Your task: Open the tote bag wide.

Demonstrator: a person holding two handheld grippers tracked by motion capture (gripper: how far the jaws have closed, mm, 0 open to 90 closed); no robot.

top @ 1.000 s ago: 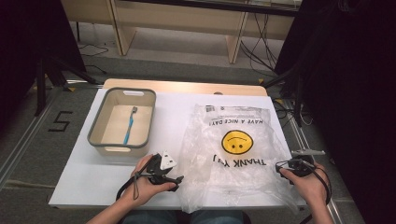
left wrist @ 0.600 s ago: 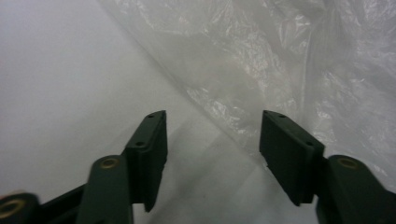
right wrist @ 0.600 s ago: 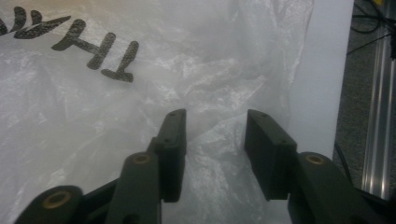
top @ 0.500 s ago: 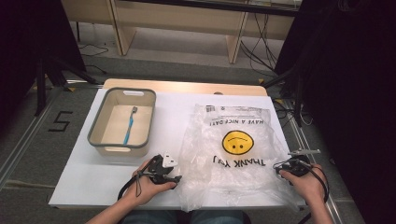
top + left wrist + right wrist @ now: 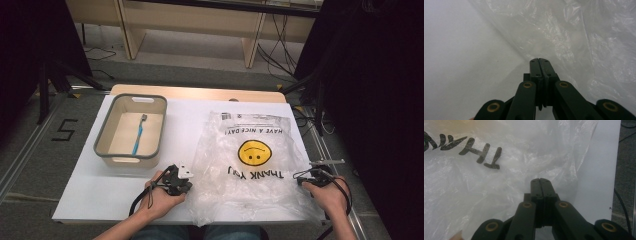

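The bag (image 5: 252,165) is laid flat on the table (image 5: 95,185). Both grippers, left (image 5: 539,60) and right (image 5: 541,180), have just been closed tight, nothing pinched. Next, the bag's edges must be gripped.

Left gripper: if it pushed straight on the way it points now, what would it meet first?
Most likely the clear plastic bag: the shut left gripper points at its crinkled edge, though depth is hard to judge.
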